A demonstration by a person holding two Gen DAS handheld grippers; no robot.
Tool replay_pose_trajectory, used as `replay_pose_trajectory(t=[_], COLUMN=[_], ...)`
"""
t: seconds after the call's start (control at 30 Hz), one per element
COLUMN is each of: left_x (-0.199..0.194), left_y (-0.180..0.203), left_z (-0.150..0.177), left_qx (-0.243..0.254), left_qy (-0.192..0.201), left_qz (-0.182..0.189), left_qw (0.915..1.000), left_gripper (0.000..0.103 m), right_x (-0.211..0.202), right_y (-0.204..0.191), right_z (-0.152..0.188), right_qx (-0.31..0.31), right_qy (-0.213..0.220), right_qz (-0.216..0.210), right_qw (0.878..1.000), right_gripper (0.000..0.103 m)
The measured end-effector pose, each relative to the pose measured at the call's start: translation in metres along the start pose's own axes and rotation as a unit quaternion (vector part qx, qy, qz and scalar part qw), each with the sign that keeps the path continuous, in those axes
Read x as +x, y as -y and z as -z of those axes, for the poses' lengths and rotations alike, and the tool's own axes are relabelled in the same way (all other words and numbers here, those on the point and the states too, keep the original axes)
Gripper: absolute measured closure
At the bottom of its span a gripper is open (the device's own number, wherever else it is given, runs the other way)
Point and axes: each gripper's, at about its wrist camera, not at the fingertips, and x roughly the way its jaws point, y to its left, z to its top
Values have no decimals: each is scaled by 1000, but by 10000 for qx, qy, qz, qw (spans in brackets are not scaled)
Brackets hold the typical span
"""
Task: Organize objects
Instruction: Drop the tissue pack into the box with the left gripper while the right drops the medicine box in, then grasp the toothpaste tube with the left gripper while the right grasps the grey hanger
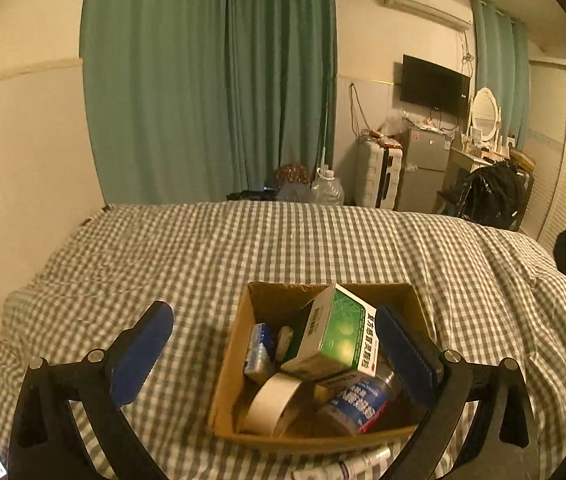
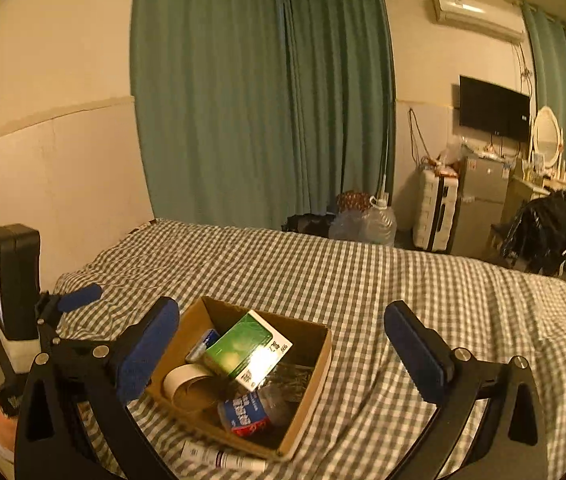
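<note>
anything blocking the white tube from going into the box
Mostly the box's near wall: the white tube lies on the bedspread right against it, outside the cardboard box. Inside, the green carton, tape roll and bottle crowd the space. Both grippers are open and empty.

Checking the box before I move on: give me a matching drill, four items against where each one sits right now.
Things:
1. green medicine box
2. tape roll
3. blue-label bottle
4. white tube

Places:
A. on the bedsheet, outside the cardboard box, by its near wall
B. tilted on top of the pile
C. inside, near-left corner
D. inside, lying on its side, near-right

Pairs: 1-B, 2-C, 3-D, 4-A
</note>
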Motion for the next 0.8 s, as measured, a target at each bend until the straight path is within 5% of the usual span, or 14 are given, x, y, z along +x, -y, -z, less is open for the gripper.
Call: replay_pose_trajectory(t=[0.37, 0.8], left_x=[-56, -32], left_y=[-34, -57], left_z=[37, 139], left_qx=[192, -33], left_qy=[138, -592], left_qz=[-61, 19], left_qw=[9997, 9982], left_gripper=[0, 0], right_x=[-45, 12], right_y=[-32, -64], right_z=[37, 142], right_qx=[-96, -151], right_qy=[-94, -958], right_qz=[1, -126], right_qw=[9999, 9952], right_gripper=[0, 0])
